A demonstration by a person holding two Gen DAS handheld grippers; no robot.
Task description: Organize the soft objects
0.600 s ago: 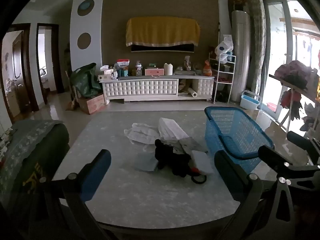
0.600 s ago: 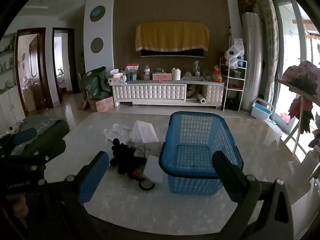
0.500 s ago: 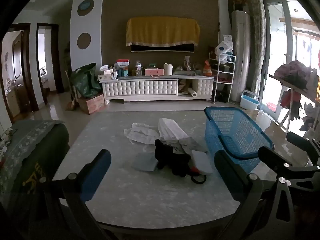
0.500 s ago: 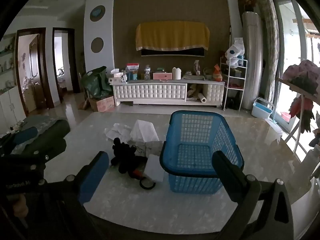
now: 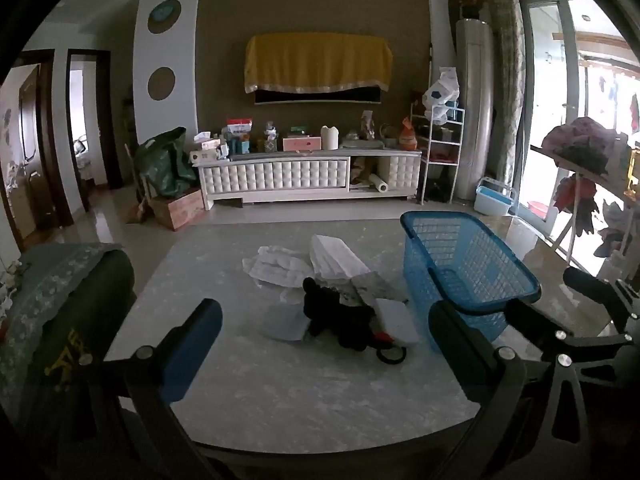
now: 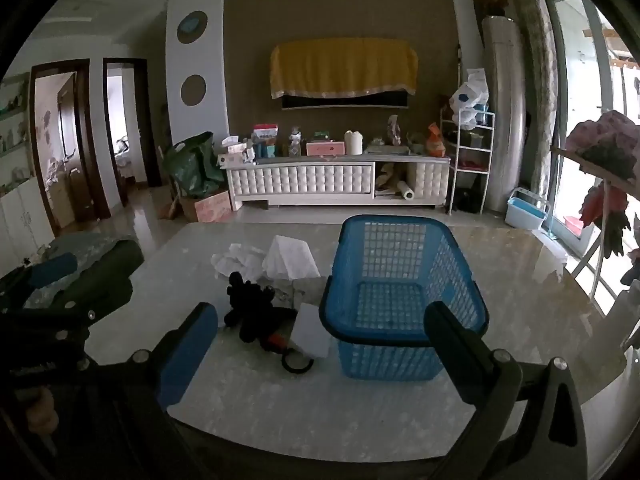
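Above the table point(image 5: 320, 392), both grippers unmoved, jaws wide apart, empty, basket point(image 6: 404, 280) unshifted.

Two wrist views, side by side, angled down, sharing table point(image 5: 320, 392), basket point(image 6: 404, 264)

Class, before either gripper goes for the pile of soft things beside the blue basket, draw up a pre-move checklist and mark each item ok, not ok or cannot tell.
1. Left gripper open, nothing between its fingers: ok.
2. Right gripper open, nothing held: ok.
3. Blue basket upright and empty: ok.
4. Pile in view: black plush toy lies on the table left of the basket, white cloths behind it: ok.
5. Plush free to lift: cloths and a black ring touch or overlap it; whether anything is tangled: cannot tell.
6. Open path from pile to basket, which stand side by side: ok.
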